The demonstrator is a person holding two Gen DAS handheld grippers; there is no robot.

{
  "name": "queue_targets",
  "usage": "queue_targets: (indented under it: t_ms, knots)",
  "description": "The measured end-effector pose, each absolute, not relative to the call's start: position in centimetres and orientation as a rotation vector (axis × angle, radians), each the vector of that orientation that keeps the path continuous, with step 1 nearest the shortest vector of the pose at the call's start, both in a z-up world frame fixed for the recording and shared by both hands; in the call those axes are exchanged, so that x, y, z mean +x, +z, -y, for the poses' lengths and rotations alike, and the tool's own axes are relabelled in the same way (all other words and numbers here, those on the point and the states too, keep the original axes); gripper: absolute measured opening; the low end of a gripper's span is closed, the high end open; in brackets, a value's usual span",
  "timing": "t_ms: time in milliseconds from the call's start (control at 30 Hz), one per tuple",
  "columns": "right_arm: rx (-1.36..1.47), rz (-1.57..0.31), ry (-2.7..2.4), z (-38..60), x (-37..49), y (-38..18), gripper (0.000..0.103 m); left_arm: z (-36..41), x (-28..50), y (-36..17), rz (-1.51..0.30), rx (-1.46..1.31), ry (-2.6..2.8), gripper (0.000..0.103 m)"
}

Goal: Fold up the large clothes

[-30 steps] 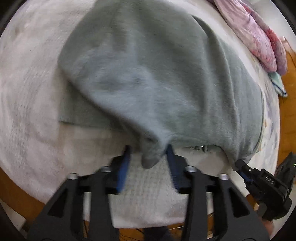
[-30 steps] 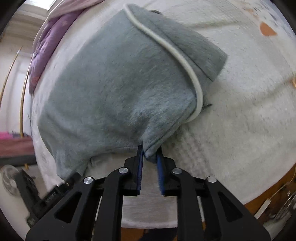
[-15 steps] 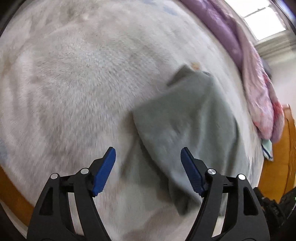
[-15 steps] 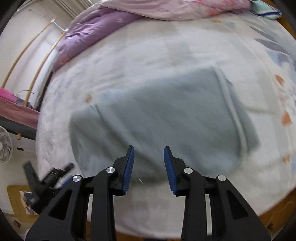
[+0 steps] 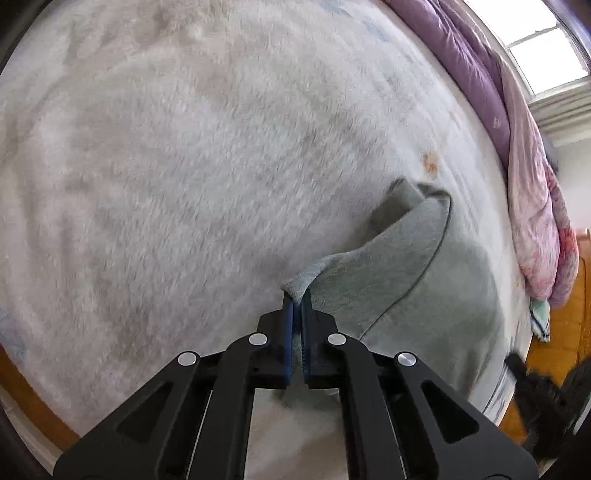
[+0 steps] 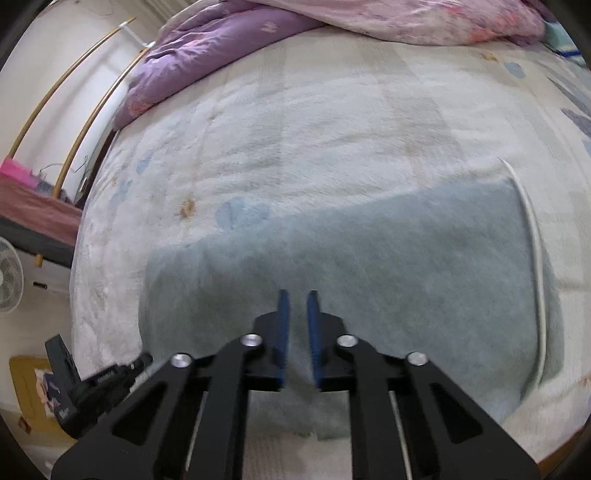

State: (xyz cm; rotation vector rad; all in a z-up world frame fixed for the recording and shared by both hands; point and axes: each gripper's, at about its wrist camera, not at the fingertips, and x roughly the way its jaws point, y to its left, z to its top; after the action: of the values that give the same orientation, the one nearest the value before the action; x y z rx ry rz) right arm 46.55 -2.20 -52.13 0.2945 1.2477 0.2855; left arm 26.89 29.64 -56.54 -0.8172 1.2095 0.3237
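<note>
A grey-green garment point(image 5: 424, 280) lies folded on a white fluffy bed cover point(image 5: 184, 166). My left gripper point(image 5: 297, 302) is shut on the garment's left edge, where a fold of cloth sits between the blue pads. In the right wrist view the garment point(image 6: 369, 258) lies flat, with a white cord point(image 6: 535, 258) along its right side. My right gripper point(image 6: 297, 299) hovers over its near edge, its blue pads a small gap apart with nothing between them.
A purple and pink quilt point(image 6: 258, 33) is bunched along the far side of the bed point(image 6: 332, 122). The left gripper's body point(image 6: 92, 384) shows low at the left of the right wrist view. A fan point(image 6: 9, 273) stands beyond the bed's left edge.
Both grippers let go of the garment, which dropped flat. The left gripper then moved to the garment's left edge and shut on it. The right gripper's jaws narrowed, empty.
</note>
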Motion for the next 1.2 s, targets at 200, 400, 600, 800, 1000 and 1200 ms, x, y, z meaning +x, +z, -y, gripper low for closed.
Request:
queue_targets:
  t_ms: [200,400,600,800,1000,1200]
  knots:
    - [0.135,-1.287,0.25,0.2,48.4,-55.0,0.003,-29.3,26.8,-57.6,-1.231,-0.78,0.332,0.013]
    - [0.228,-1.343,0.254,1.5,48.2,-57.5,0.003,-28.7,27.6,-58.0,-1.228,-0.826,0.296,0.047]
    - [0.278,-1.397,0.244,2.8,41.9,-57.5,0.003,-26.4,24.5,-58.0,-1.233,-0.897,0.248,0.055]
    - [0.223,-1.39,0.294,3.0,41.0,-59.0,0.0,-24.0,24.5,-58.7,-1.248,-0.857,0.259,0.055]
    - [0.268,-1.363,0.345,4.3,40.3,-58.1,0.004,-22.9,23.5,-58.9,-1.25,-0.948,0.224,0.055]
    - [0.167,-1.26,0.451,2.8,38.3,-54.8,0.016,-22.6,24.1,-58.3,-1.196,-1.012,0.191,0.009]
